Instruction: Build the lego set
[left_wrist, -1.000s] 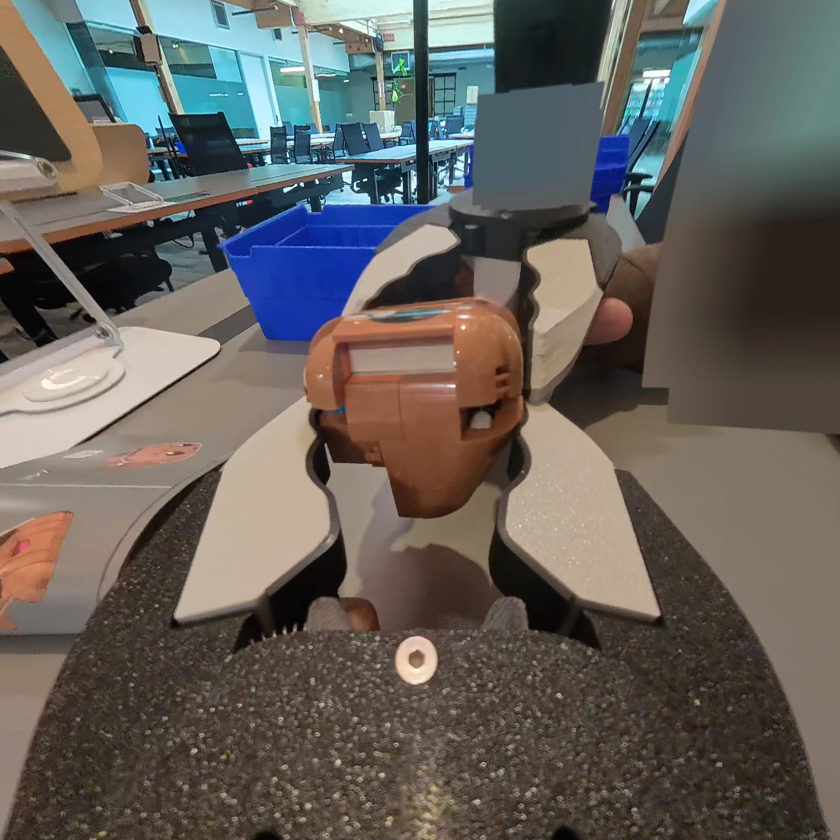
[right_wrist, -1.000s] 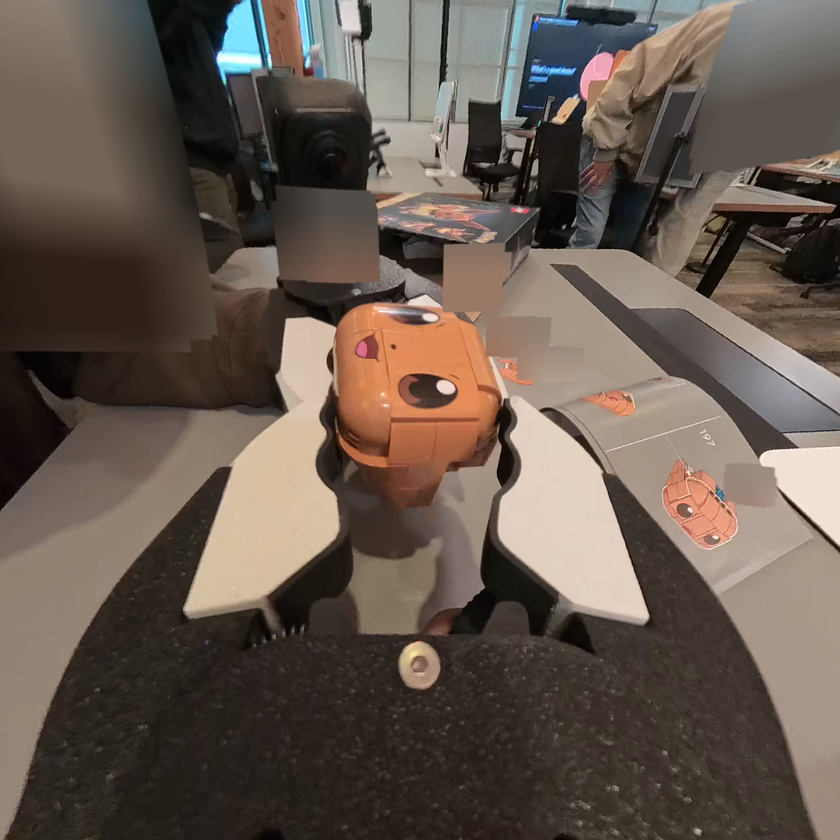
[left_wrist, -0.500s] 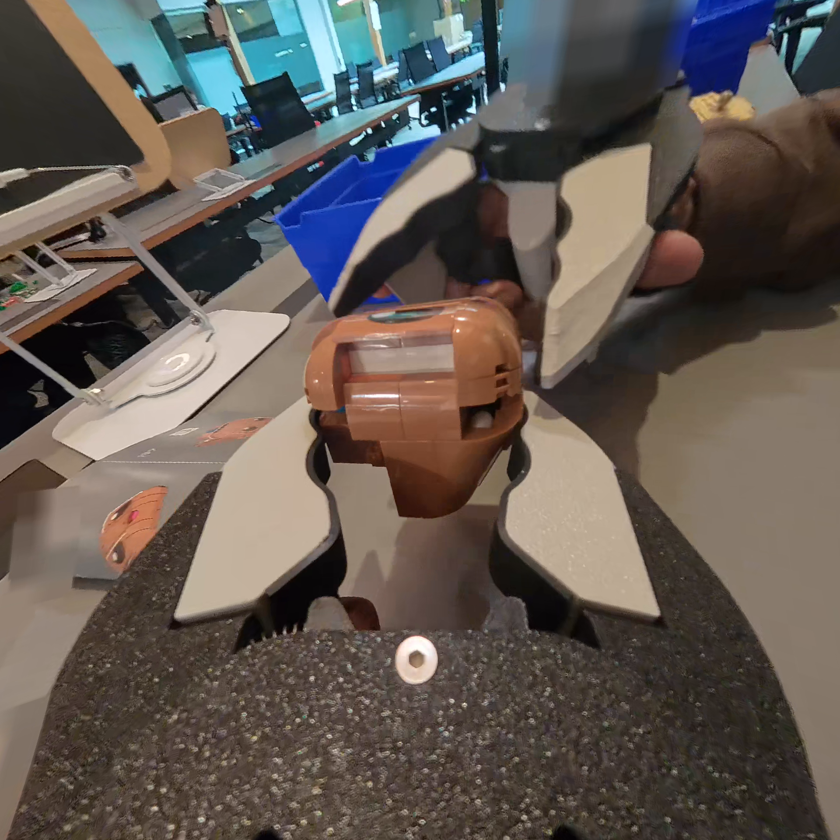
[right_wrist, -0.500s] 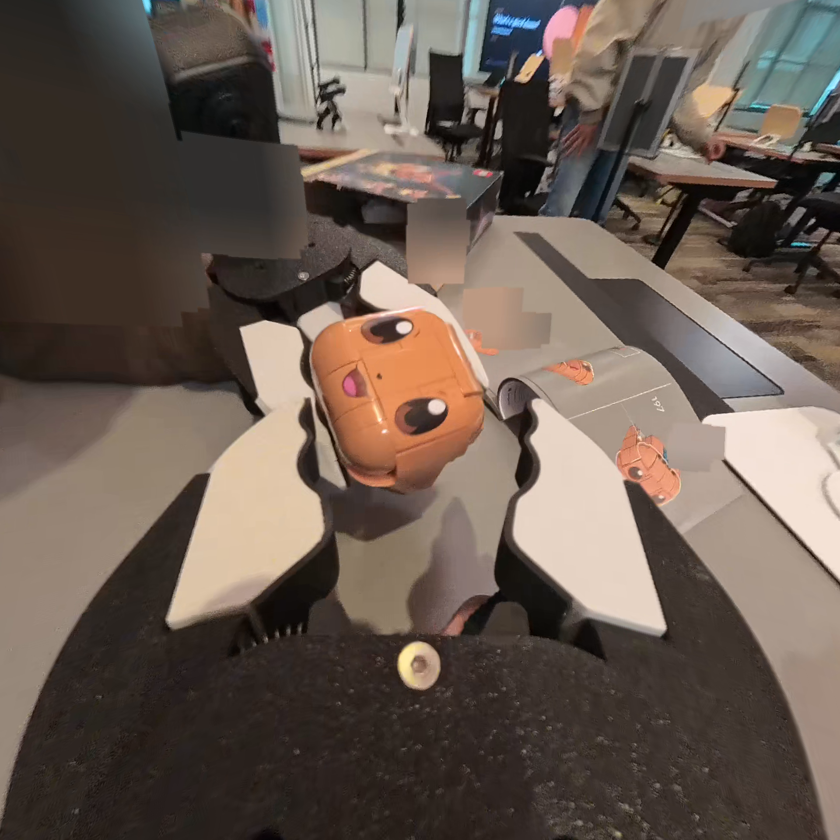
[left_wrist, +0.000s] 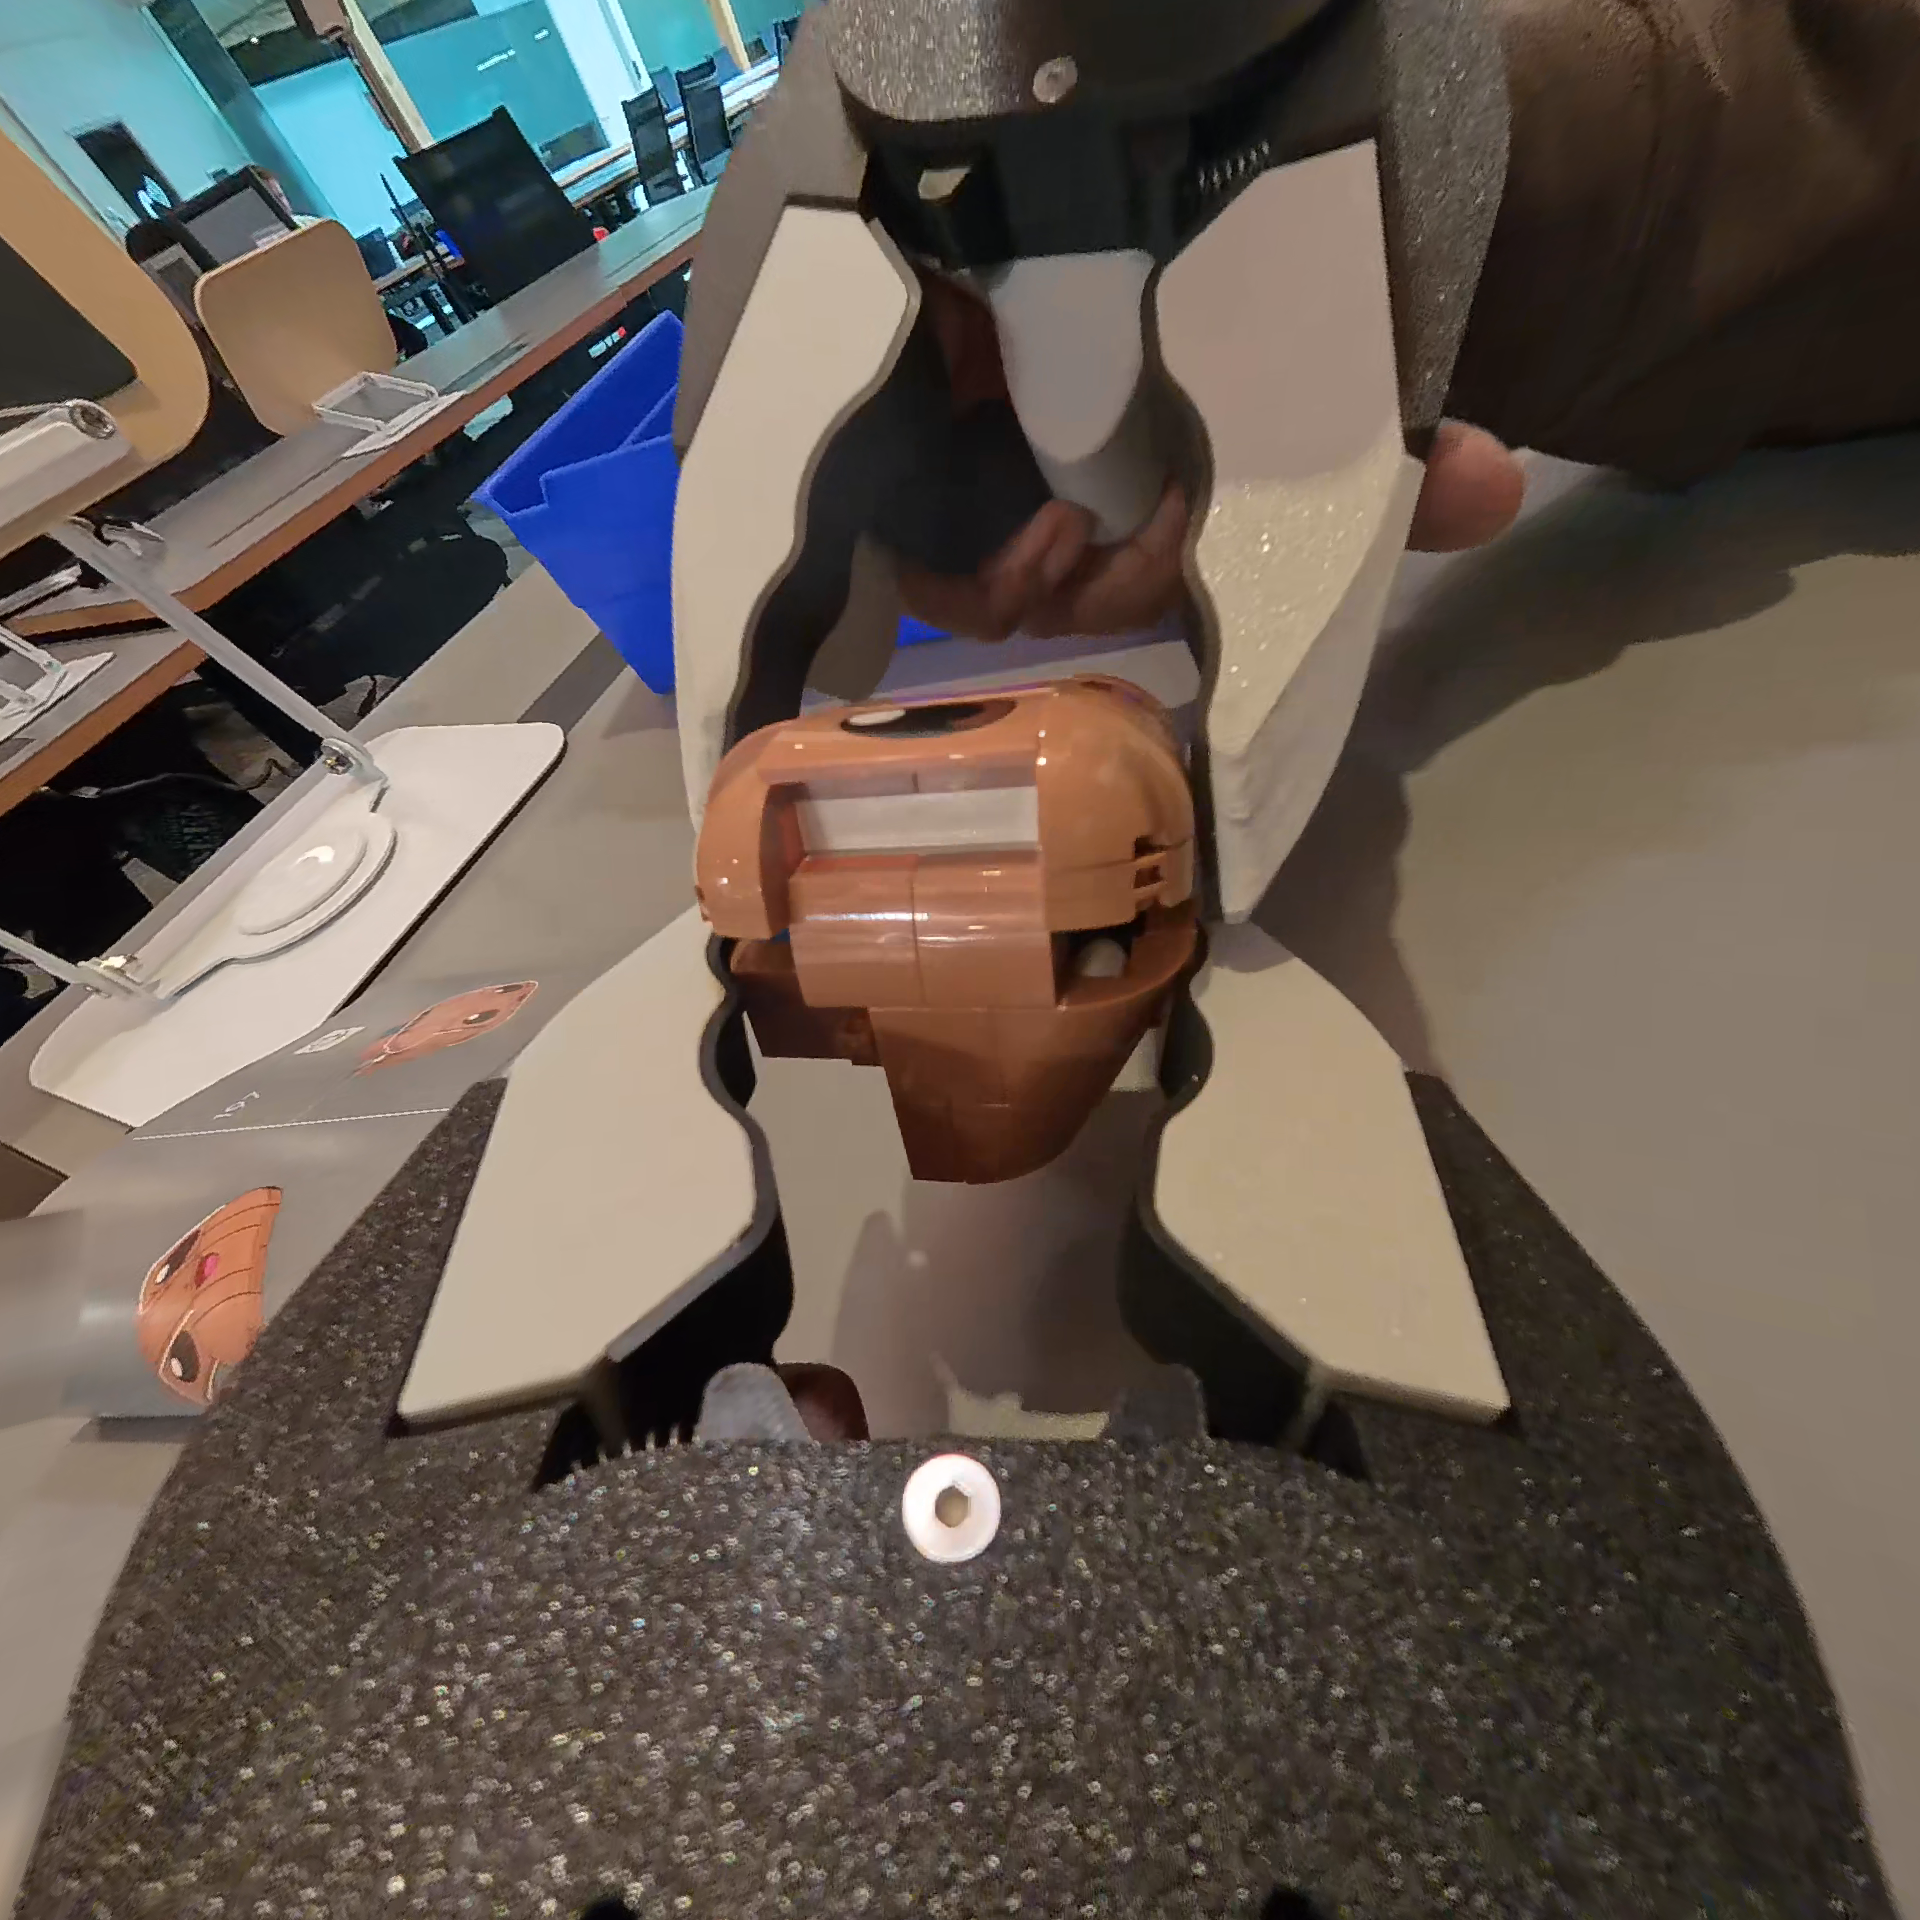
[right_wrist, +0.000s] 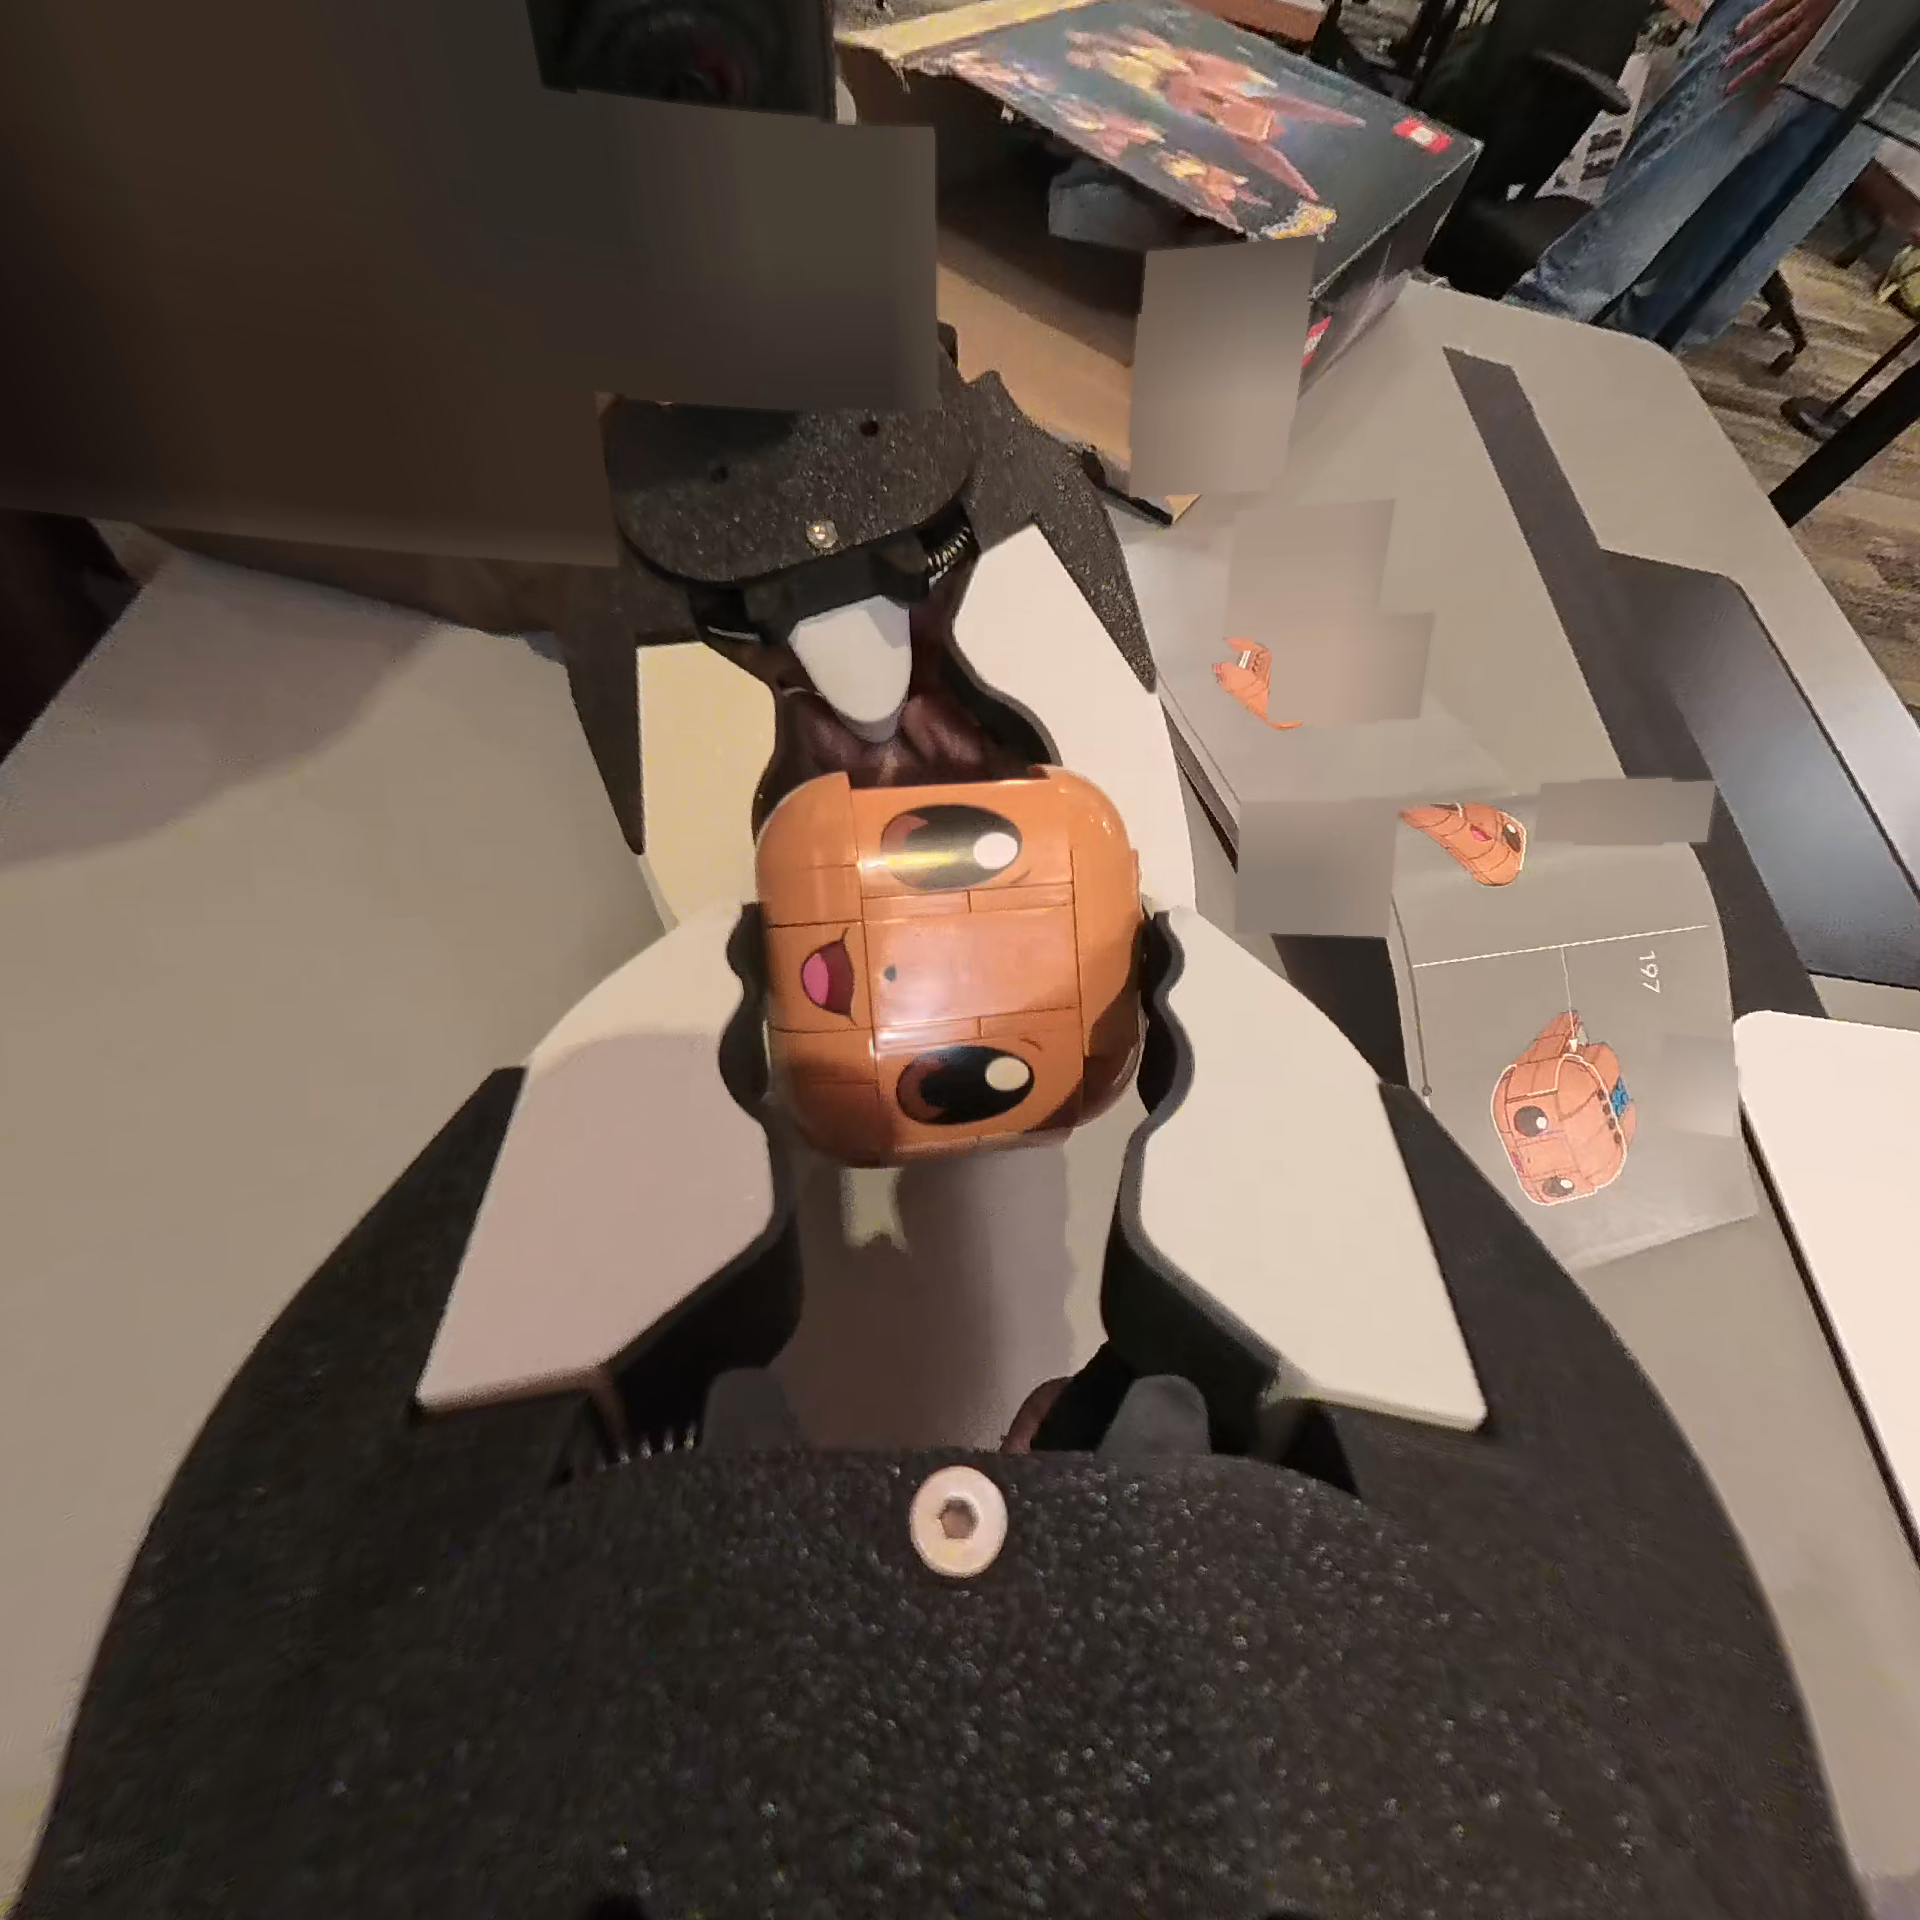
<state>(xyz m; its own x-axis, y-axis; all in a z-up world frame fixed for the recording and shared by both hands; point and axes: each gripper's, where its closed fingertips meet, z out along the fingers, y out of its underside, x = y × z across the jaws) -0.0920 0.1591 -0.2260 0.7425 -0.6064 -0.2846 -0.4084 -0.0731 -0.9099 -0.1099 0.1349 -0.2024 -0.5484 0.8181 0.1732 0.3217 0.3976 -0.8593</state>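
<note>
Far left in the left wrist view: white stand on the grey table, open instruction booklet just in front of it, blue bin farther back.

Centre: brown lego head held off the table, clamped at its lower sides by the left gripper, same hold as a second ago. Back of the head toward this camera, pale block showing in a slot.

Above it, reaching down steeply from the top of that view and much closer than half a second ago: the other claw, one finger on each flank of the head.

Seen along the right gripper: face of the head pointing up at the camera and turned sideways, mouth left, one eye toward the far side and one toward the near. Half a second ago spread wide with the head tilted and clear of the right-hand finger; now drawn in to the gap of a second ago, both tips against the head, apparently pinching it, though firmness of that press hard to judge.

Right of the grippers: the same booklet lying open, then a white board at the edge. Behind, a printed box.
</note>
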